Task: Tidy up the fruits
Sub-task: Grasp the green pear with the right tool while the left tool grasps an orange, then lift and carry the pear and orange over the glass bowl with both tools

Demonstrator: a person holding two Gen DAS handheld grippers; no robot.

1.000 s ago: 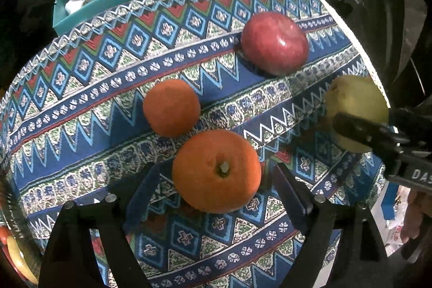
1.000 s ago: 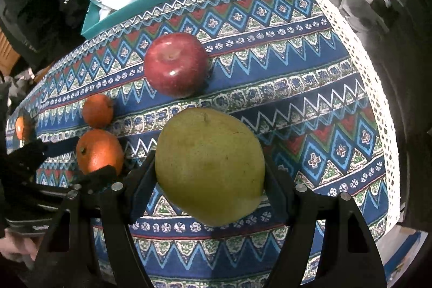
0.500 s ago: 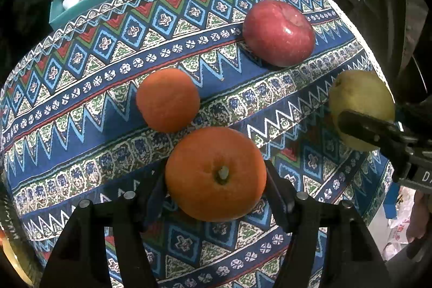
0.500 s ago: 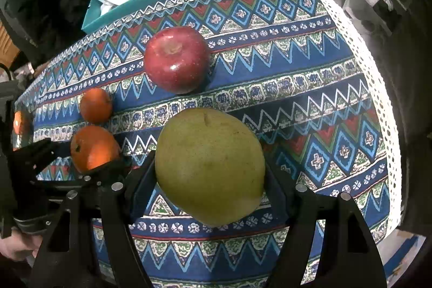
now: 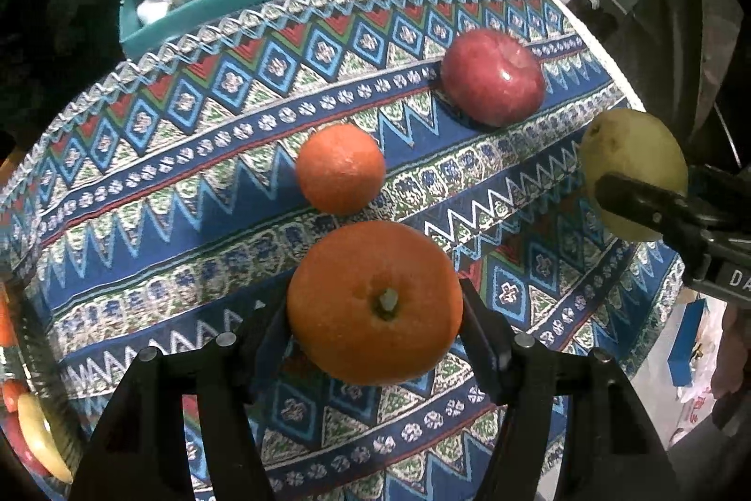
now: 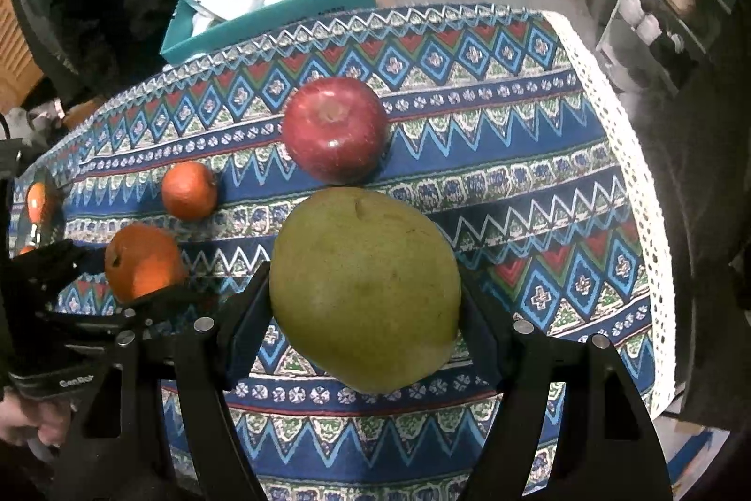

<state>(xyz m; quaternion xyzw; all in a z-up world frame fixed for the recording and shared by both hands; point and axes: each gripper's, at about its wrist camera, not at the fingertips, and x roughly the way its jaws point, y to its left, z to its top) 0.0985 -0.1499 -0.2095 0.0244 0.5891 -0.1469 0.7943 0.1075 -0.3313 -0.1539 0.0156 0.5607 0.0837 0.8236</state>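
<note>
We note the left gripper [image 5: 375,313] clamped on the big orange [image 5: 374,304], jaws just closed in; right gripper [image 6: 366,304] clamped on the pear [image 6: 365,289]; apple [image 6: 334,129] sits on the cloth [image 6: 516,153].

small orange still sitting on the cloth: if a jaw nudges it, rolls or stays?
Probably rolls: the small orange looks round and sits free on the flat tablecloth, touching nothing. The woven cloth may slow it. It looks firm, so a nudge likely shifts rather than dents it.
</note>
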